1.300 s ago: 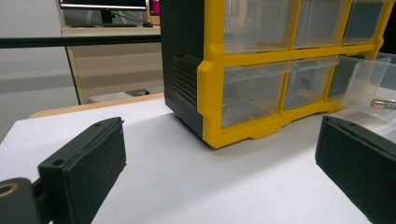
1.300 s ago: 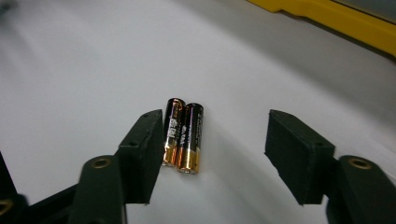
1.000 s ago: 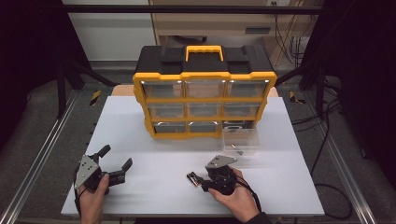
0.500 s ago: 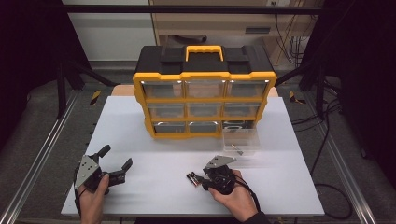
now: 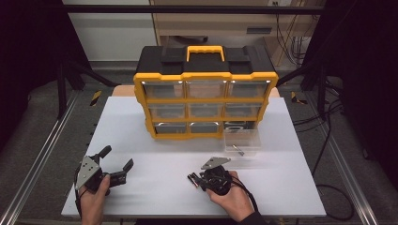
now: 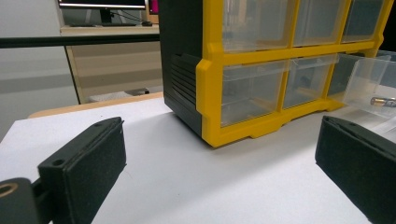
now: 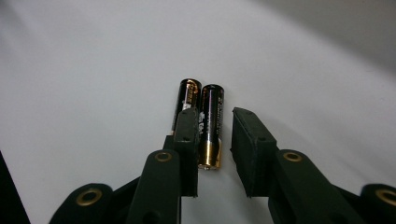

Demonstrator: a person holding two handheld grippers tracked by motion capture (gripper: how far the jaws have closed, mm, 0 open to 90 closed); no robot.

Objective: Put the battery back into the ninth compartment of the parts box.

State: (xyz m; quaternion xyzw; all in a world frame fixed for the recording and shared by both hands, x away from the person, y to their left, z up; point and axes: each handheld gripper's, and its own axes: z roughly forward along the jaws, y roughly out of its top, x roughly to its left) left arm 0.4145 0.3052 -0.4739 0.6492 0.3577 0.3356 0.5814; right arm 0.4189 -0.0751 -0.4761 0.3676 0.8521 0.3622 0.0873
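My right gripper [image 7: 212,140] stood part-open over two AA batteries [image 7: 210,123] lying side by side on the white table [image 5: 155,140], their long axes running along my jaws; one sat between them.

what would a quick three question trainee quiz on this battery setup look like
1. True or false: the right gripper has one battery between its open jaws.
2. How many batteries lie side by side on the table? A) one B) two C) four
3. What stands pulled out in front of the organizer?

Key: 1 true. 2 B; the second battery lies outside the jaws. 3 a clear drawer.
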